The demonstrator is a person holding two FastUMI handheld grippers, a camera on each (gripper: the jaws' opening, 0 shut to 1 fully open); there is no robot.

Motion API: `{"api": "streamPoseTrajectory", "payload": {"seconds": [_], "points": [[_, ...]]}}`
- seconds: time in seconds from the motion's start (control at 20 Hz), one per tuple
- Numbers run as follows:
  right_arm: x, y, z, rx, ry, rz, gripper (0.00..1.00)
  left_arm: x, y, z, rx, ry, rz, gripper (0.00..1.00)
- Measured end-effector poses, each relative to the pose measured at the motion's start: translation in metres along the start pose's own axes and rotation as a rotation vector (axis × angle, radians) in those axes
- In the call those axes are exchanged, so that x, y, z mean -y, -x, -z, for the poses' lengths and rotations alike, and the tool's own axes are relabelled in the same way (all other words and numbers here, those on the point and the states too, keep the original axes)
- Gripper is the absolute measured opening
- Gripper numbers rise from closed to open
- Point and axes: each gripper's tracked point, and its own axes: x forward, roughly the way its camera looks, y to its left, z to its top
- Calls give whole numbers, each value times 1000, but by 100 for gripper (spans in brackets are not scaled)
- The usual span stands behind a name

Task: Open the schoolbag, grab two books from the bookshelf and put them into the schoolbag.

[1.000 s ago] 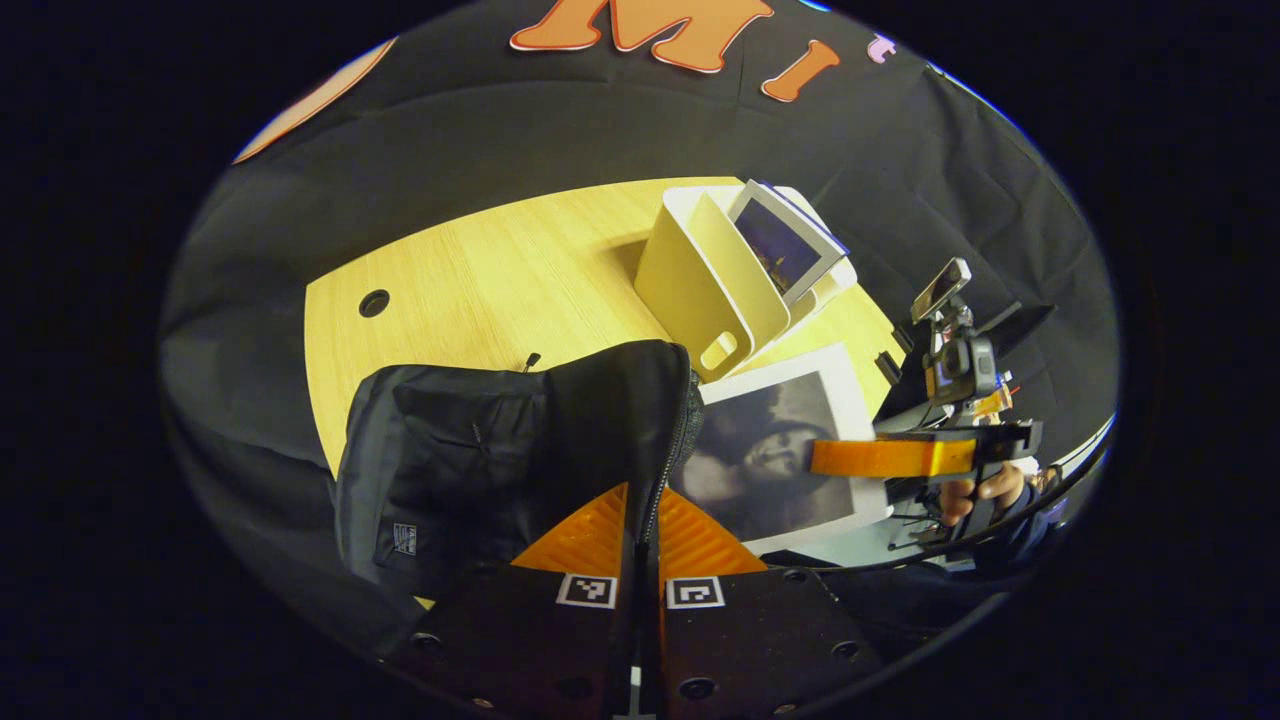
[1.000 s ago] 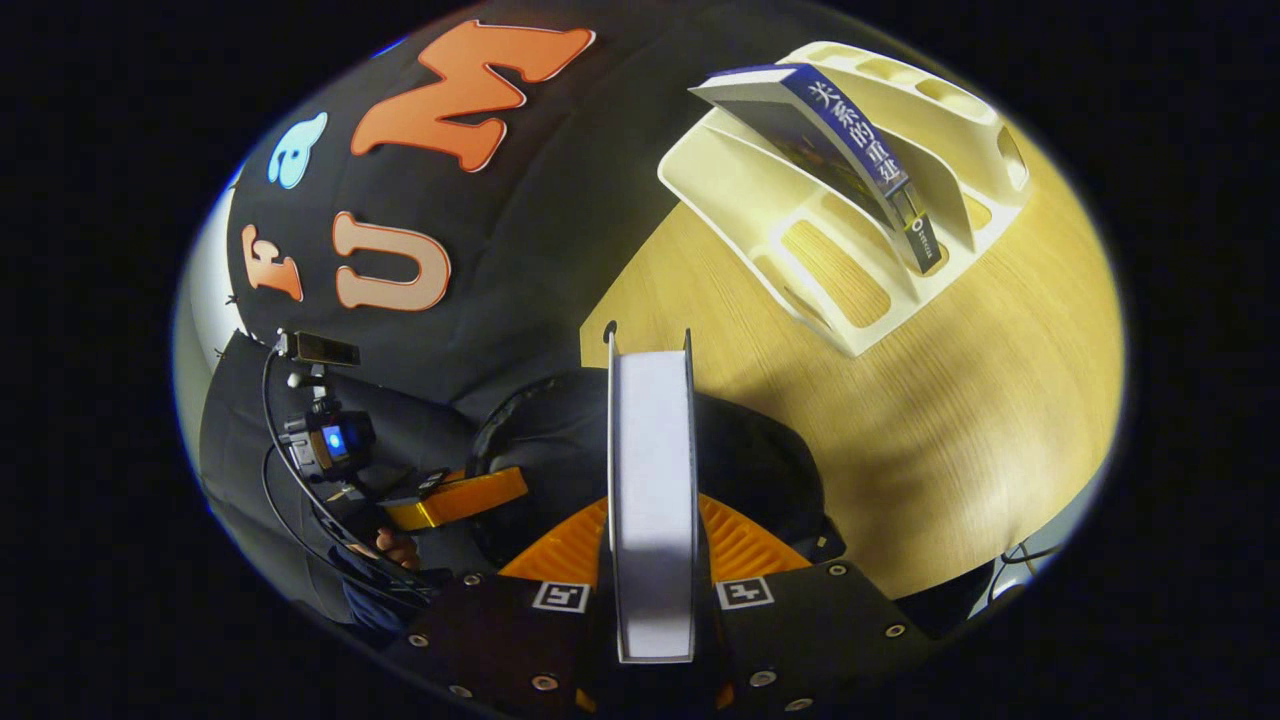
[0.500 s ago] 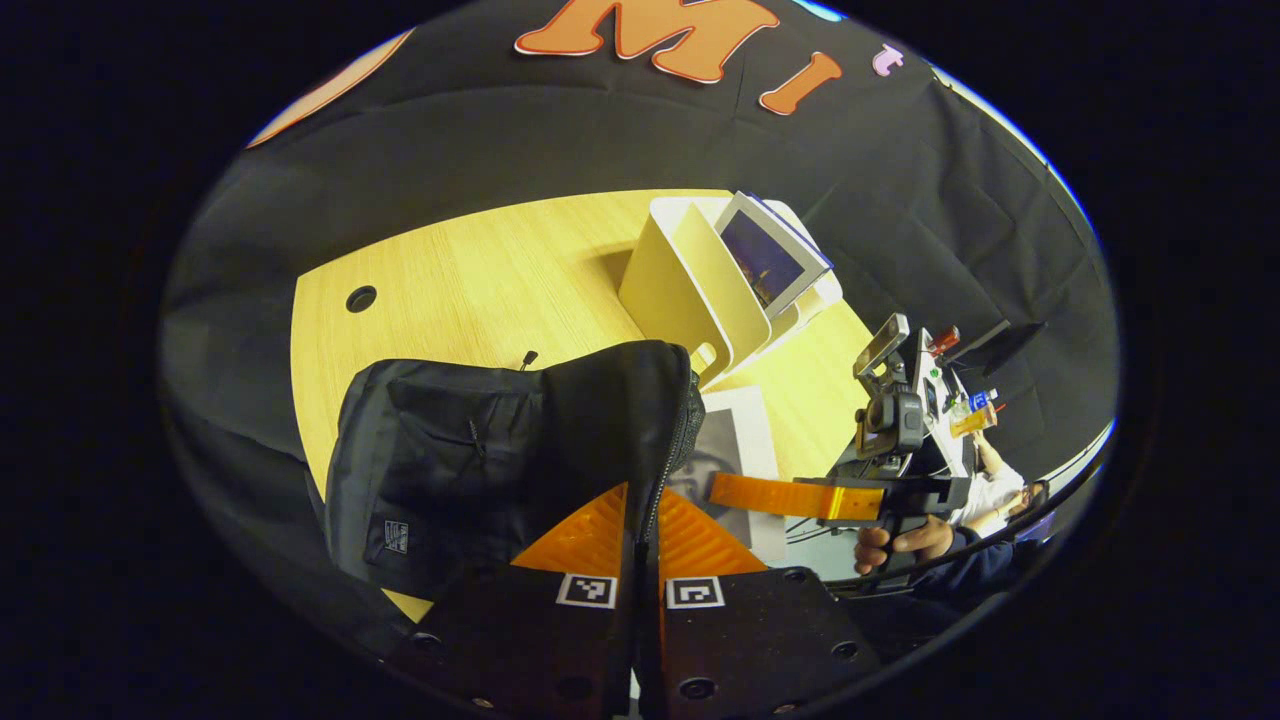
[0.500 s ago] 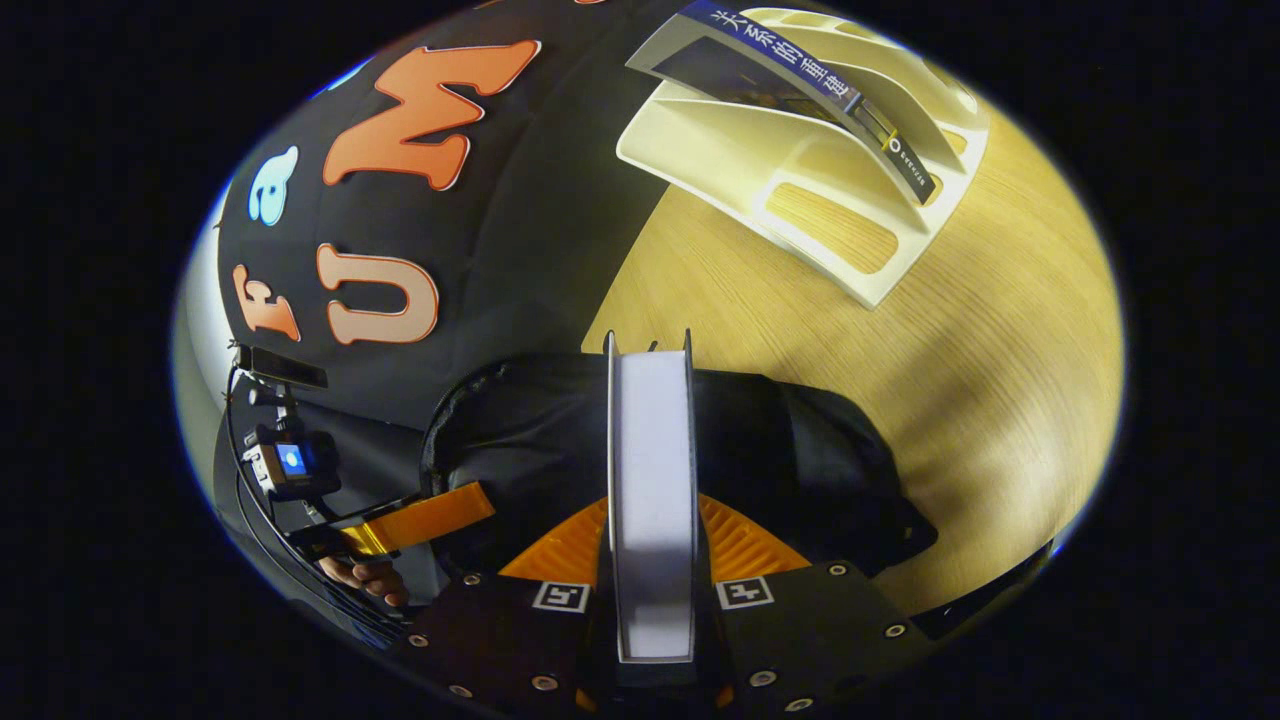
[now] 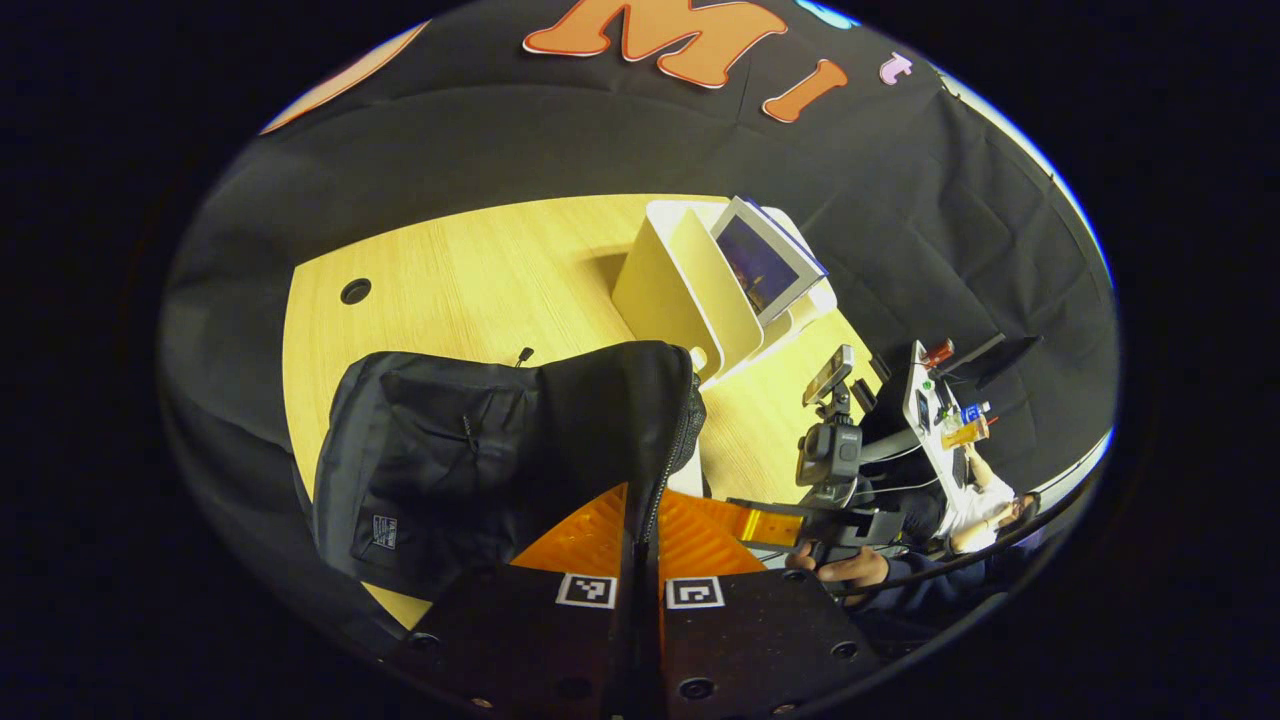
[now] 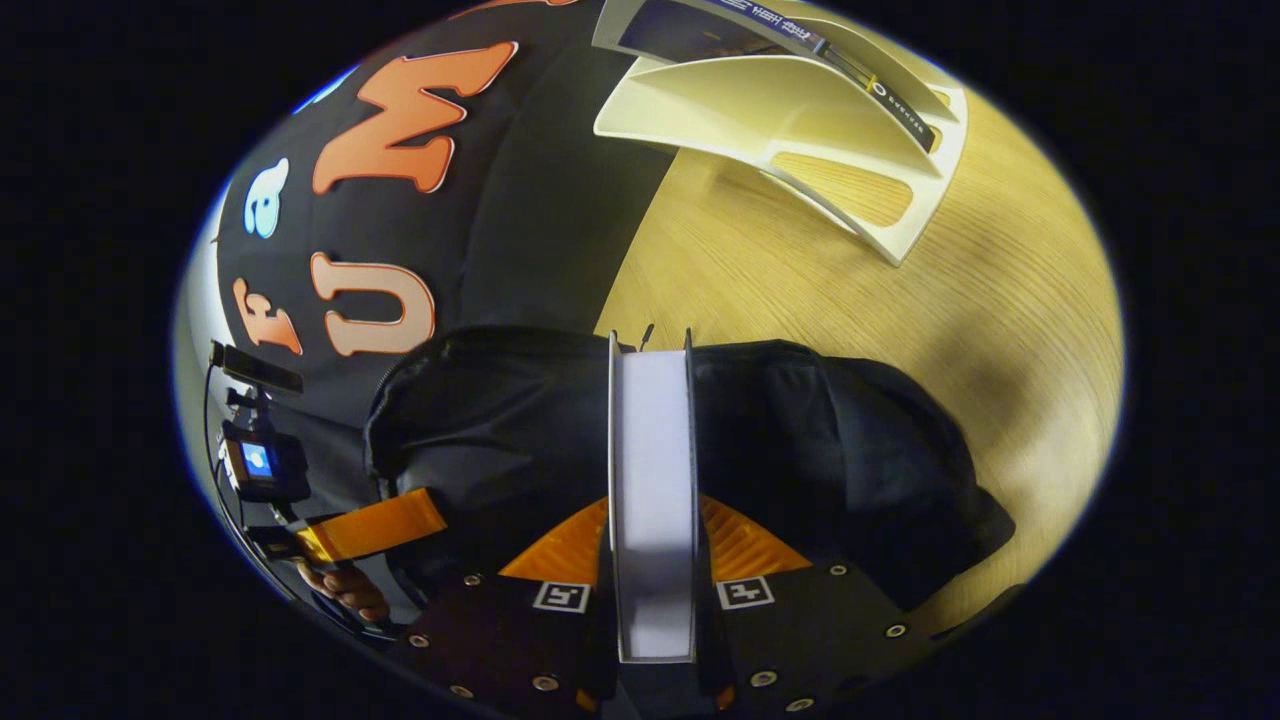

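The bag (image 5: 470,450) is lying on the table (image 5: 470,270) — black, soft, slumped, with a small label patch low on its side and a zip running along the raised flap. The left gripper (image 5: 640,520) is pinching that flap edge by the zip, its jaws closed on the fabric and holding it up just ahead of its fingers. In the right gripper view the bag (image 6: 860,450) is spreading dark and rumpled directly beneath and beyond the right gripper (image 6: 652,500).

The right gripper is clamping a book (image 6: 652,470) edge-on between both fingers — its white page block is facing the camera, thin dark covers on either side, standing upright over the bag. From the left gripper view, the right gripper (image 5: 770,520) is sitting just right of the flap, with a hand (image 5: 850,570) holding it from behind; the book is mostly hidden there behind the flap.

Farther ahead of both grippers, the cream shelf (image 5: 690,290) is standing on the wooden table, well apart from the bag. A second book (image 5: 762,262) with a dark cover and white border is leaning in one of its slots; in the right gripper view its dark spine (image 6: 800,40) is showing at the top, tilted across the shelf (image 6: 800,100).
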Motion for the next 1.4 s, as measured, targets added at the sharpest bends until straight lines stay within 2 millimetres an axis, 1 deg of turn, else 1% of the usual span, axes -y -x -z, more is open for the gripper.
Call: {"api": "streamPoseTrajectory", "payload": {"seconds": [0.1, 0.2, 0.35, 0.4, 0.45, 0.5, 0.55, 0.6, 0.65, 0.7, 0.75, 0.8, 0.85, 0.95, 1.05, 1.15, 1.35, 1.4], "points": [[0, -7, 4, -4, 8, -5, 31, 4, -2, 0, 2, -1, 2, 4], [3, -18, 13, -31, -9, -2, 31, 4, -4, -1, 3, -1, 0, 4], [7, -25, 26, -91, -11, 29, 36, 3, -7, 2, -3, 3, -1, 4], [14, -25, 32, -122, 4, 65, 38, 3, -7, 2, -7, 9, 0, 4], [18, -21, 39, -176, 12, 86, 45, 2, -9, 2, -6, 16, -2, 4], [17, -17, 41, -201, 23, 91, 48, 2, -11, 3, -6, 20, -5, 4], [22, -10, 40, -222, 41, 114, 39, 1, -12, 2, -3, 19, -8, 4], [26, -3, 38, -227, 67, 128, 46, 0, -14, 2, 0, 22, -12, 4], [33, 2, 34, -232, 102, 153, 71, 0, -15, 2, 1, 27, -15, 4], [39, 8, 30, -231, 142, 169, 74, 0, -17, 3, 1, 33, -21, 4], [43, 13, 25, -231, 181, 191, 81, 1, -18, 4, -1, 33, -24, 4], [44, 19, 20, -232, 215, 197, 84, 2, -20, 5, -2, 32, -27, 4], [46, 25, 14, -235, 245, 216, 90, 3, -22, 6, -5, 24, -31, 4], [49, 36, 3, -237, 294, 257, 96, 4, -27, 7, -16, 18, -40, 4], [55, 53, -11, -238, 339, 296, 98, 4, -31, 8, -20, 21, -48, 4], [61, 65, -25, -241, 375, 336, 98, 4, -34, 8, -24, 22, -57, 4], [63, 93, -64, -234, 448, 395, 98, 1, -37, 9, -17, 44, -71, 4], [64, 100, -71, -249, 454, 410, 98, 1, -37, 10, -15, 49, -75, 4]]}}
